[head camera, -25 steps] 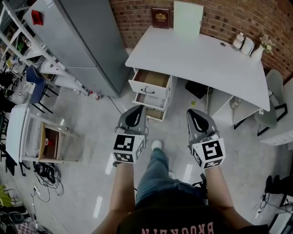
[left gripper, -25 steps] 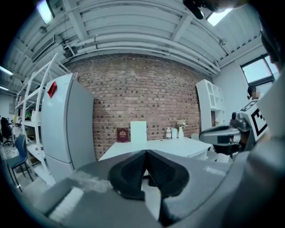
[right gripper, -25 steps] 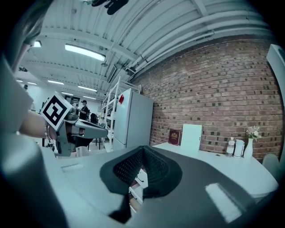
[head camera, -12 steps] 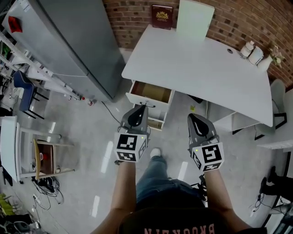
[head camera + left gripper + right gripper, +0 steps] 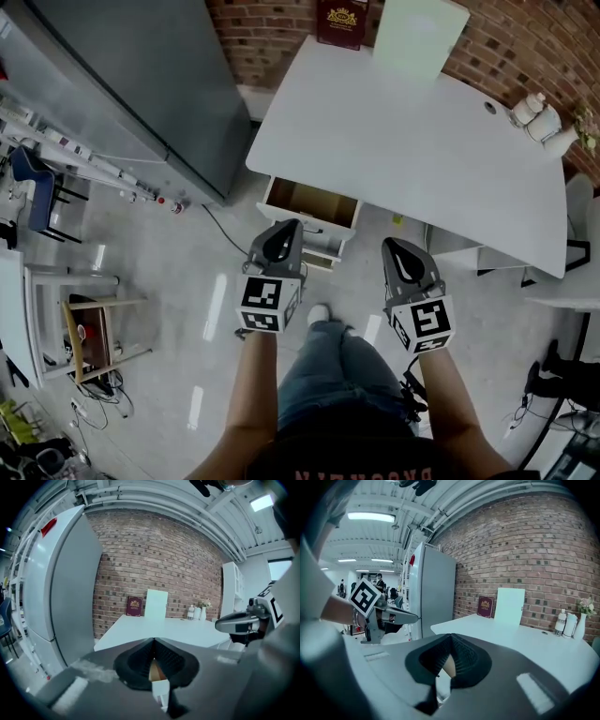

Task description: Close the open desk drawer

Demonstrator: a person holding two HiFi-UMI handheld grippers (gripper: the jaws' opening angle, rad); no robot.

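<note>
A white desk (image 5: 422,141) stands against the brick wall. Its top drawer (image 5: 309,199) is pulled out under the left front edge, showing a brown inside. A lower drawer (image 5: 323,255) also sticks out, partly hidden. My left gripper (image 5: 294,224) hovers just in front of the top drawer's white front, jaws shut and empty. My right gripper (image 5: 387,243) hangs to the right, below the desk's front edge, also shut with nothing in it. In the left gripper view the drawer (image 5: 155,671) shows under the closed tips of the left gripper (image 5: 153,640).
A tall grey cabinet (image 5: 122,84) stands left of the desk. On the desk's far edge are a maroon book (image 5: 342,21), a white board (image 5: 420,37) and small bottles (image 5: 539,117). A wooden shelf cart (image 5: 89,328) sits at the left. The person's legs (image 5: 328,375) are below.
The person has stepped toward the desk. Both grippers have come forward and lower, nearer the open drawers, and stay shut. The desk fills more of the head view.
</note>
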